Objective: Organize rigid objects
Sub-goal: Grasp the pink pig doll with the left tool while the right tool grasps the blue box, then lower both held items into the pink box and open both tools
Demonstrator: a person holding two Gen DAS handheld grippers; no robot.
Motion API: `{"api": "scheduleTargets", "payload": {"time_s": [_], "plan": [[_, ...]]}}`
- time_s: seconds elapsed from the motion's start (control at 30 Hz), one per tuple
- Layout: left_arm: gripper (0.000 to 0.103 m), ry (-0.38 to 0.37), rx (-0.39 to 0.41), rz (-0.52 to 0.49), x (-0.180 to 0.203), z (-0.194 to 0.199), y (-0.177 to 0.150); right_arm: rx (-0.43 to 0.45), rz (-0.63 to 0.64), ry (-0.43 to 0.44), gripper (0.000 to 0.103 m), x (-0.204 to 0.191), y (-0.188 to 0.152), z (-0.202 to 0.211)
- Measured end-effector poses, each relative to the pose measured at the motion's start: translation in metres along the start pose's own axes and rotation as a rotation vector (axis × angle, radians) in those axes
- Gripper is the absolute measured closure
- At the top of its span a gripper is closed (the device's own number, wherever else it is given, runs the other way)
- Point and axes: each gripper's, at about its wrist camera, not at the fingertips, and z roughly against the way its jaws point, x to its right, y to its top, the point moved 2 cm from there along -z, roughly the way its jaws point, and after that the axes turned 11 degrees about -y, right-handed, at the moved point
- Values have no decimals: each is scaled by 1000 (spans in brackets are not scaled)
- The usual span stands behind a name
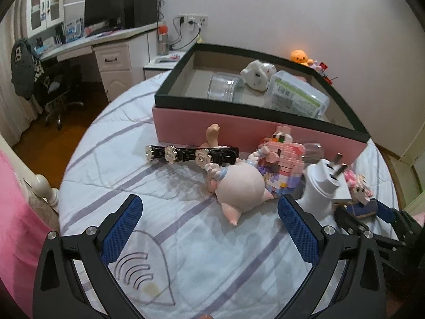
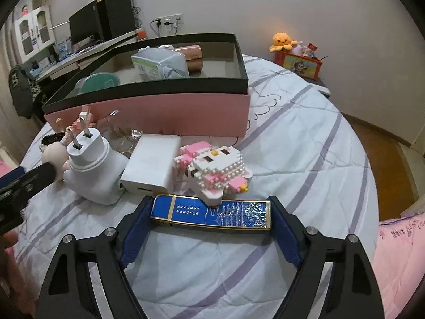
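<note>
My right gripper (image 2: 211, 216) brackets the long blue rhinestone case (image 2: 212, 214) lying crosswise on the bed (image 2: 305, 138), pads at both ends, apparently touching. A block-built cat (image 2: 215, 168) leans on it. My left gripper (image 1: 209, 212) gapes empty near the pink doll (image 1: 239, 188), before the pink box (image 1: 239, 130).

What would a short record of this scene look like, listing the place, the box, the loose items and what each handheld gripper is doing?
place: striped bedspread
box: pink box with a dark rim, holding several containers
loose items: white plug adapter, white block, brick-built cat, pig figure, black flowered strap
left gripper: open, nothing between its fingers, near the pig figure
right gripper: fingers at both ends of a blue and gold case; contact looks made but is not certain
</note>
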Motion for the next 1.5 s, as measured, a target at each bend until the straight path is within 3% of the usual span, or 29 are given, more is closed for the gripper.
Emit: {"api": "scheduleTargets", "payload": {"time_s": [0.27, 0.37, 0.4, 0.43, 0.5, 0.6, 0.87, 1.0, 1.5], "plan": [[3, 12, -1, 81, -11, -23, 14, 3, 10, 15, 19, 3, 0, 0], [22, -47, -14, 108, -15, -29, 17, 0, 11, 22, 19, 4, 2, -1], [40, -56, -14, 97, -13, -29, 16, 0, 11, 24, 19, 3, 2, -1], [49, -65, -35, 73, -9, -30, 15, -2, 11, 28, 19, 3, 2, 0], [51, -70, -30, 47, -6, -27, 11, -3, 10, 38, 19, 3, 1, 2], [62, -113, -37, 46, -9, -18, 6, -5, 11, 57, 19, 4, -2, 8], [62, -163, -51, 30, -17, 16, -8, 20, -3, 90, 19, 6, -2, 28], [62, -251, -43, 59, -19, 35, -12, 38, -5, 90, 19, 6, -2, 39], [62, -222, 59, -31, -1, 76, -3, 103, 1, 111, 19, -3, 6, 74]]}}
